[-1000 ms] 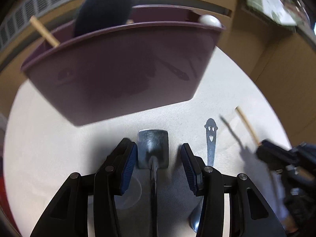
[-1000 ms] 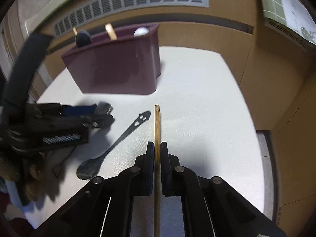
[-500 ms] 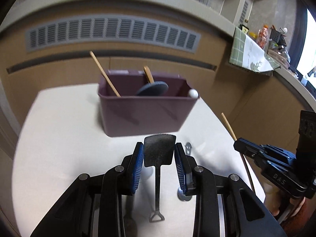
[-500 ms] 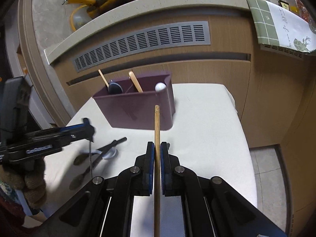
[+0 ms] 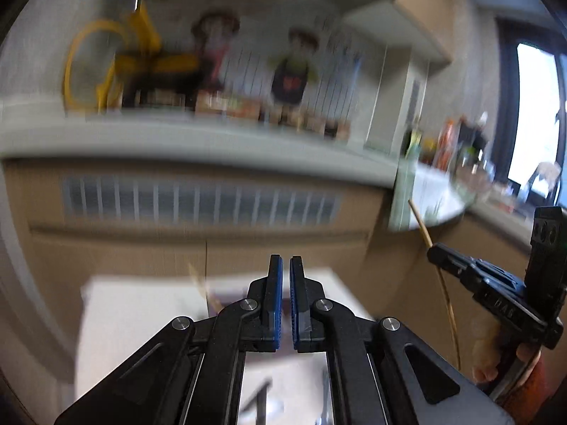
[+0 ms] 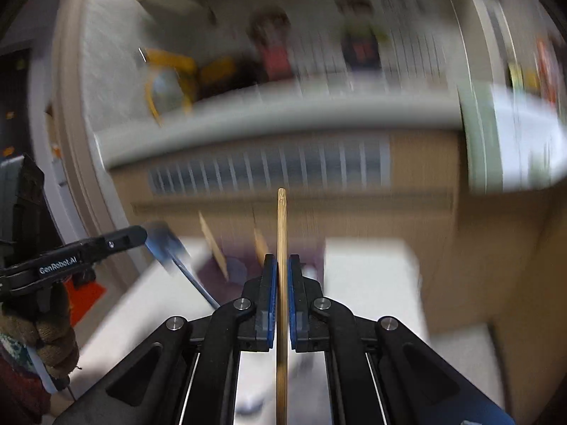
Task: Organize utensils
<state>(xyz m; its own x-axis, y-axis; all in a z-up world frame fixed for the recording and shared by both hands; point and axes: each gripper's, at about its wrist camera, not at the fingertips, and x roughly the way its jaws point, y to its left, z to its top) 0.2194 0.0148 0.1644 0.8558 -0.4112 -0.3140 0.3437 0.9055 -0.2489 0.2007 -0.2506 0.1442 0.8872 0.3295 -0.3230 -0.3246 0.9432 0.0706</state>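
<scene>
Right wrist view: right gripper (image 6: 280,265) clamped on upright wooden chopstick (image 6: 281,233), tip protruding above jaws.
Left gripper (image 6: 141,235): gripping metal spatula (image 6: 164,248), handle hanging below jaws.

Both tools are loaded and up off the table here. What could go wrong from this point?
1. The chopstick sticks far past the right tool; its long end may pivot in the grip or strike the rim of the purple holder.
2. The left tool pinches the metal shovel spoon only near its head, with the handle hanging free; it could swing or slip out.
3. Heavy blur suggests fast motion, so aiming either utensil is harder.
</scene>
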